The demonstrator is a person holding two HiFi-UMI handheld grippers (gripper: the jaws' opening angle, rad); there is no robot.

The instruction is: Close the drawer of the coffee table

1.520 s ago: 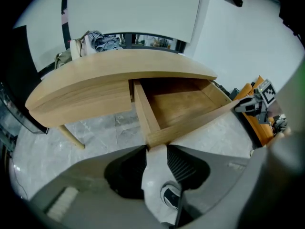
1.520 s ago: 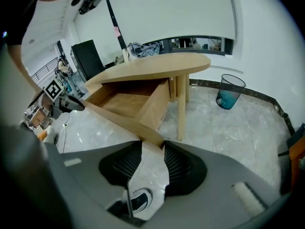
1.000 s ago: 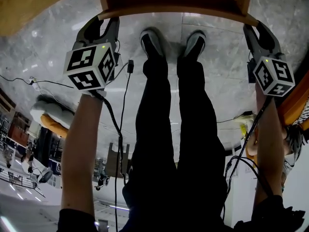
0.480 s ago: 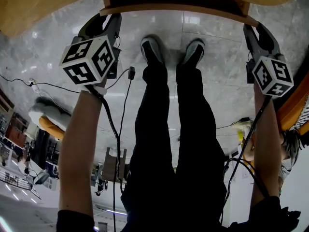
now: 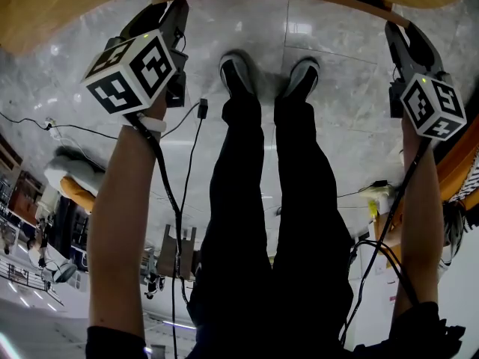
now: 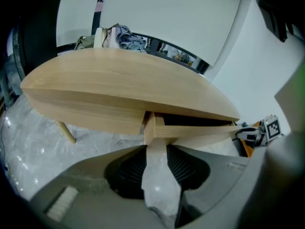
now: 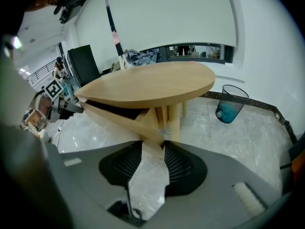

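While the coffee table surface [image 6: 119, 80] is spreading ahead of and above both jaws, its drawer [image 6: 190, 130] is standing partly out, lying crosswise between them; the left gripper [image 6: 155, 148] and right gripper [image 7: 153, 146] are each clamping one front corner, jaws fairly wide.

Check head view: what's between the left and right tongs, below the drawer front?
Head view: the person's two shoes stand on marble floor between the left tongs and right tongs; a black cable plug shows near the left one.
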